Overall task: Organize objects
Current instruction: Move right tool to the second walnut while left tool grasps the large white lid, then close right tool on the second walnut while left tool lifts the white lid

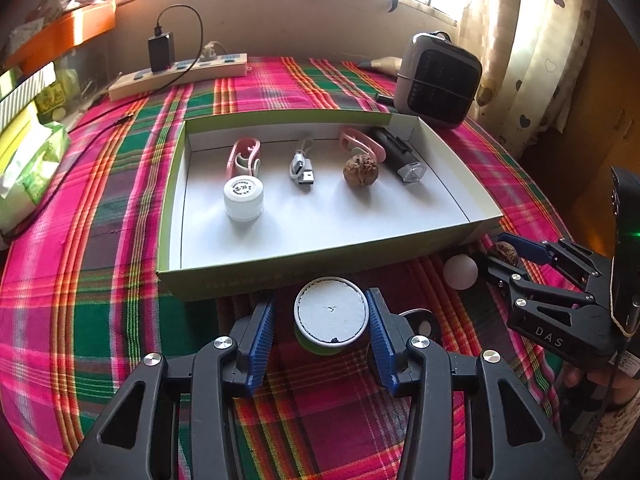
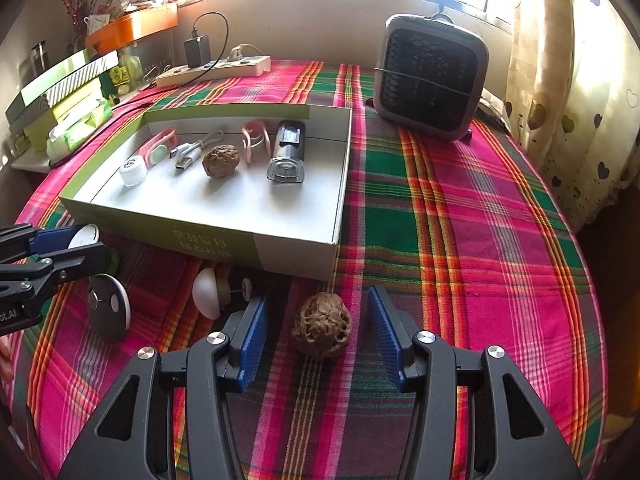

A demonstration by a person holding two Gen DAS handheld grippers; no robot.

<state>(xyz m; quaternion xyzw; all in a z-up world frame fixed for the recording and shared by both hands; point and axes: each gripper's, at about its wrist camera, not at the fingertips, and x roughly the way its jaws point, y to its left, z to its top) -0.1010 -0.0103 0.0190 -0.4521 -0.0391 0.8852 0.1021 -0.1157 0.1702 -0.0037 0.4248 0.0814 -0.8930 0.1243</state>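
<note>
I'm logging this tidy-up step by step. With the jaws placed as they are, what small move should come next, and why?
Probably close the right gripper on the walnut: its jaws stand open on either side of it, not touching, and the box ahead already holds a matching one. The left gripper similarly straddles the white-lidded jar.

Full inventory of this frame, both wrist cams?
Shallow green cardboard box: 1, white inside, table centre.
White jar, pink clips, grey USB cable, black bike light, brown walnut: in box.
Loose brown walnut: 1, between right tool's fingers.
Green white-lidded tub: 1, between left tool's fingers.
White ball, black disc: cloth, before box.
Grey heater, beige power strip: rear.
Left tool, right tool: open.
</note>
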